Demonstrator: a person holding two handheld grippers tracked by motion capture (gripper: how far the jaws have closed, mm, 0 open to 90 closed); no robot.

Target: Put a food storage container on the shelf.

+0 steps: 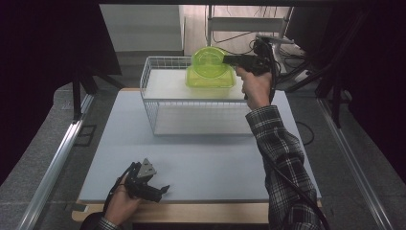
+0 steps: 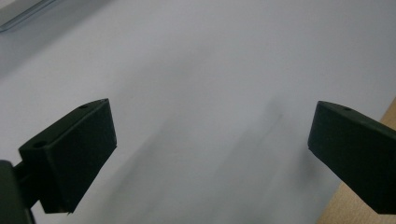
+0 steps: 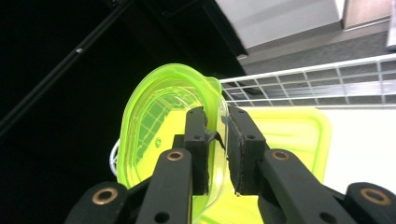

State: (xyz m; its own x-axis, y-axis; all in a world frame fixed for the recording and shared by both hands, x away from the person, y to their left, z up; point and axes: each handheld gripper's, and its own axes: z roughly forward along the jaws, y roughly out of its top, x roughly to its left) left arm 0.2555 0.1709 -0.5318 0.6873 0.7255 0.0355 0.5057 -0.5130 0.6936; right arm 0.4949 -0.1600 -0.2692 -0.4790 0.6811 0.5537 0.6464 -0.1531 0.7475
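Here, going L to R w/ the white wire basket [image 1: 158, 108] as ref. Left gripper [image 1: 163, 188] sits well in front of the basket and to its L, near the table's [image 1: 201, 167] front edge, held low in the person's left hand [image 1: 122, 201]. Jaws wide apart in the left gripper view, nothing between them, just bare pale table surface under them; wood edge strip of the table shows at the R of that view. Lots of open table between this gripper and the basket front wall.

Basket stands at the far-middle of the table, open top, wire walls. Inside, at its far R part, a lime-green container [image 1: 210, 79] rests flat on the basket floor; rest of the floor is bare white.

Right gripper [image 1: 225, 60] is over the basket's far R corner, held by the right hand [image 1: 256, 86], plaid sleeve [image 1: 282, 158] running back along the basket's R side. Jaws clenched on the rim of a lime-green lid [image 3: 163, 130], one jaw inside, one outside, per right gripper view. Lid is tipped up nearly on edge, above the container; can't tell if its lower edge touches it.
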